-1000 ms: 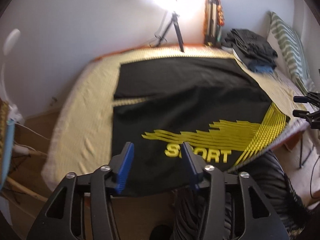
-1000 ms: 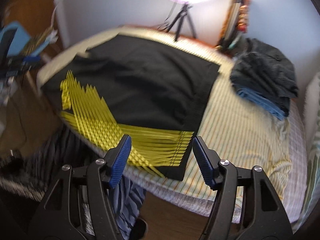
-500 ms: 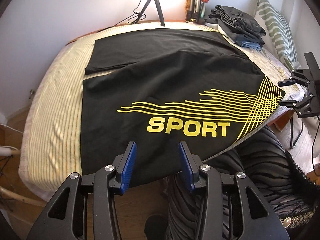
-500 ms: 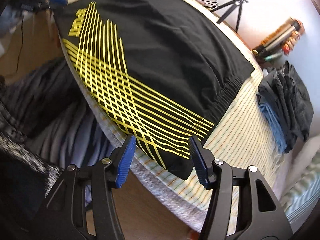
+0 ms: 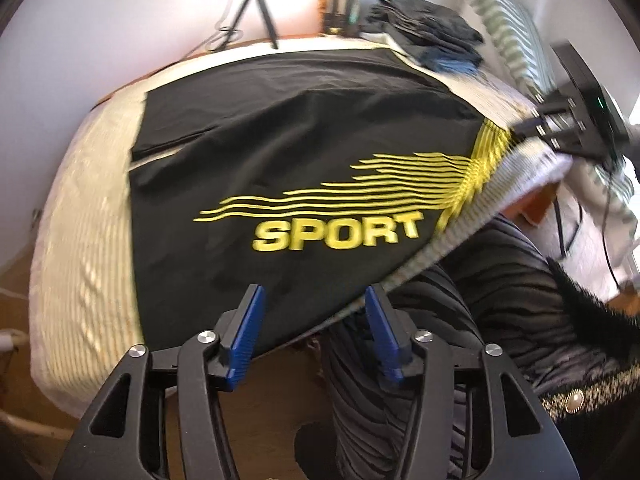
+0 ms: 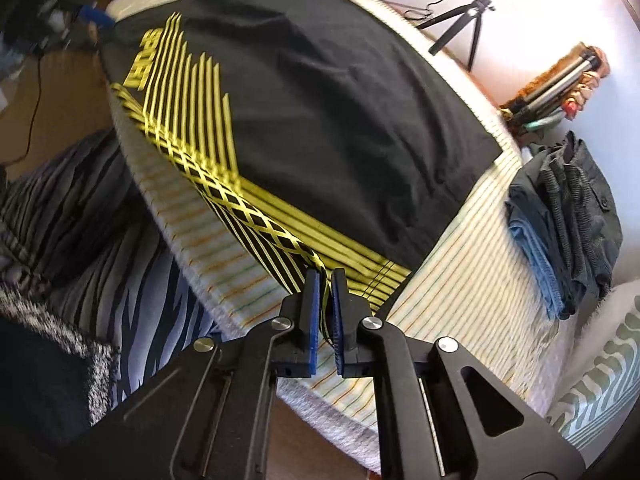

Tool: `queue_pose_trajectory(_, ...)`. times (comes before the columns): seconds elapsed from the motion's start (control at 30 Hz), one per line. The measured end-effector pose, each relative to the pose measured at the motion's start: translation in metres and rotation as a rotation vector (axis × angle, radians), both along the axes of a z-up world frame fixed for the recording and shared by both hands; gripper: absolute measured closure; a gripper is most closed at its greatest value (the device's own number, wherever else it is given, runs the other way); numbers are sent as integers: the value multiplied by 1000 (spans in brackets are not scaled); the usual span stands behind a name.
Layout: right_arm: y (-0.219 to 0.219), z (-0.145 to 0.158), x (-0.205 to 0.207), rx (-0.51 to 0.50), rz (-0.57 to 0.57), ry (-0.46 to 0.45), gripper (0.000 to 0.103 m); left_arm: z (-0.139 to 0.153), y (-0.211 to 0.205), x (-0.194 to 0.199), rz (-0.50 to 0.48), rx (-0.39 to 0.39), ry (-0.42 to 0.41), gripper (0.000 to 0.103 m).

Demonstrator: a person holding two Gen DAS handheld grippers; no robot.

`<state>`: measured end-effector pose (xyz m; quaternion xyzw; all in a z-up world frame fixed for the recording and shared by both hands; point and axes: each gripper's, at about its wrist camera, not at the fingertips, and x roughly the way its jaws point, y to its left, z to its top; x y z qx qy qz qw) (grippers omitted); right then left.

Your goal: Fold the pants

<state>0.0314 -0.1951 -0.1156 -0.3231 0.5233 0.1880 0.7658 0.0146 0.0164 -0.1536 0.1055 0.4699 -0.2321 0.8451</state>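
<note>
Your right tool has now pinched the pants corner on the bed; your left tool stays spread, so folding can begin

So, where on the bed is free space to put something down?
Bare striped sheet lies between the black pants and the folded clothes pile, and along the pants' left side. The pile's corner is crowded.

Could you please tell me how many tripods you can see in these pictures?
2. A small black tripod stands at the bed's far edge by the wall; a folded silver-legged tripod leans in the corner, near the pile of folded clothes. Others may be hidden.
</note>
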Motion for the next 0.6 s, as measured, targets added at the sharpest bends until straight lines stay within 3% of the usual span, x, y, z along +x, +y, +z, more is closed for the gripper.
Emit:
queue_pose_trajectory(0.1,-3,9,12,23,-38,-19,98,-7,-7,1,-27,23,11,51)
queue_pose_trajectory(0.23,-3,16,21,37,-45,-41,98,-19,-13,7,-17,127,-7,51)
queue_pose_trajectory(0.43,0,20,14,48,-44,-57,98,-21,2,16,35,108,2,51)
queue_pose_trajectory(0.47,-1,20,12,53,-50,-56,99,-22,3,17,41,112,1,53)
queue_pose_trajectory(0.6,-5,21,8,79,-83,-69,99,-24,8,19,48,95,-8,81)
